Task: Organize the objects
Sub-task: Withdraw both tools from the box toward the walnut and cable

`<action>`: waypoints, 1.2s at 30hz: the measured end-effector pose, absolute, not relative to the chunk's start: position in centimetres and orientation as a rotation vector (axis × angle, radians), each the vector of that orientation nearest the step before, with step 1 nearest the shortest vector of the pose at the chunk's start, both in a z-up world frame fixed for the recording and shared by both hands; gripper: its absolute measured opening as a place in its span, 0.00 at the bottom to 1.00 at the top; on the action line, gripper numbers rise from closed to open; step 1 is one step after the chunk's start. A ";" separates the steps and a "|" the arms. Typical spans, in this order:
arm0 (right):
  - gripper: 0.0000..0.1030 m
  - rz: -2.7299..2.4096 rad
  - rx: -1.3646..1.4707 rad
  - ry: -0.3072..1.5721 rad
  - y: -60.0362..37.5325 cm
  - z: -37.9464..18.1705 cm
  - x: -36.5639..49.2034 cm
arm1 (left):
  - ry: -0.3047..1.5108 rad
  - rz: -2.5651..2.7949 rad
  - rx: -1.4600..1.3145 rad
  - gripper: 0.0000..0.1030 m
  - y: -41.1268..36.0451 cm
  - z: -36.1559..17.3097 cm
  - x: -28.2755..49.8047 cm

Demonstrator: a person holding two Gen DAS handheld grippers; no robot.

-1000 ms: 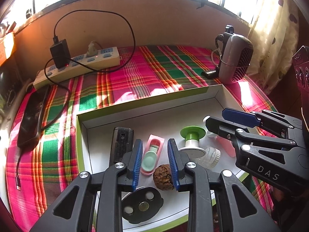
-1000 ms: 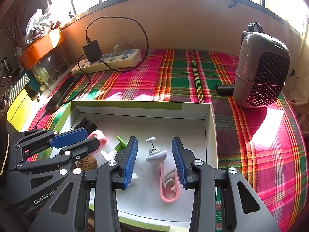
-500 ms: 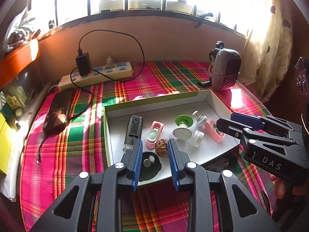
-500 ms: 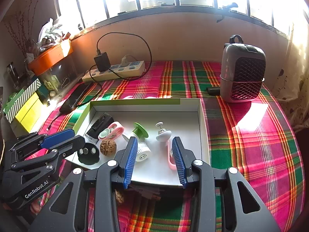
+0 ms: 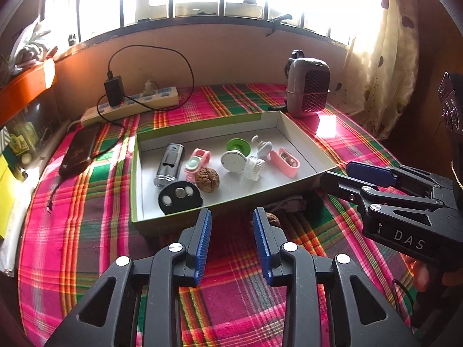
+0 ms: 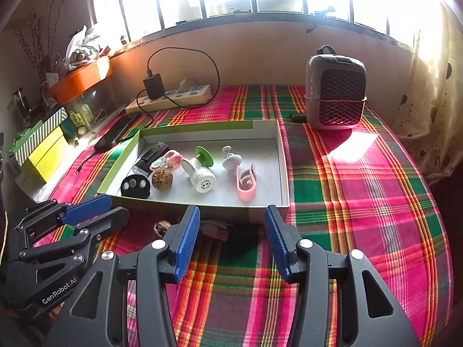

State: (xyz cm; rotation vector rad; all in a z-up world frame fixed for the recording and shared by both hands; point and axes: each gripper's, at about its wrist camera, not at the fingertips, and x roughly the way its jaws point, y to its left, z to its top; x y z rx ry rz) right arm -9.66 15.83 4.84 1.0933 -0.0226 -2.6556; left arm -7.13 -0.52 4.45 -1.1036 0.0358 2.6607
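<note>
A white box with a green rim [image 5: 162, 225] [image 6: 285, 173] lies on the plaid cloth. It holds several small items, among them a walnut [image 5: 207, 175] [image 6: 162, 179], a black disc with button cells [image 5: 179, 198], a green-and-white spool [image 5: 234, 159] and a pink case [image 5: 285, 160]. A second walnut [image 5: 273, 219] [image 6: 161, 228] and a small cable plug [image 5: 289, 204] [image 6: 215, 230] lie on the cloth just in front of the box. My left gripper [image 5: 231, 225] and right gripper [image 6: 231, 219] hover side by side short of the box. The jaws of both are opening with nothing between them.
A power strip with a black charger [image 5: 130, 107] [image 6: 170, 98] runs along the back wall. A dark phone [image 5: 79, 150] lies left of the box, and a grey fan heater [image 5: 308, 88] [image 6: 335, 92] stands at the back right. Yellow boxes [image 6: 46, 153] sit at the far left.
Both grippers have drawn back from above the box to in front of it, and both pairs of jaws stand wider. The items in the box have not moved.
</note>
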 end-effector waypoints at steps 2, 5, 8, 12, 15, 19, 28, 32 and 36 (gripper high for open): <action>0.47 -2.655 1.109 -0.023 16.3 4.5 -9.3 | -0.005 2.622 -1.131 0.30 -0.2 3.8 -7.1; 0.47 -2.662 1.131 -0.009 16.9 4.0 -8.8 | -0.015 2.592 -1.151 0.32 0.5 3.0 -7.1; 0.47 -2.669 1.143 -0.024 17.8 3.5 -8.5 | -0.056 2.549 -1.173 0.33 1.0 2.6 -7.4; 0.47 -2.673 1.158 -0.049 18.8 3.1 -8.5 | -0.055 2.526 -1.216 0.34 1.9 1.8 -8.1; 0.47 -2.675 1.167 -0.063 19.5 2.9 -8.4 | -0.040 2.541 -1.240 0.35 2.4 1.4 -8.7; 0.47 -2.677 1.179 -0.072 20.0 2.7 -8.4 | -0.048 2.553 -1.289 0.35 2.5 0.8 -9.5; 0.47 -2.643 1.202 -0.027 19.2 2.3 -9.2 | -0.035 2.579 -1.299 0.35 2.2 0.7 -9.9; 0.47 -2.614 1.204 0.007 18.2 1.9 -9.6 | -0.053 2.581 -1.299 0.29 1.4 0.7 -9.8; 0.47 -2.554 1.194 0.037 16.9 1.7 -10.1 | -0.064 2.595 -1.297 0.27 -0.1 0.8 -9.5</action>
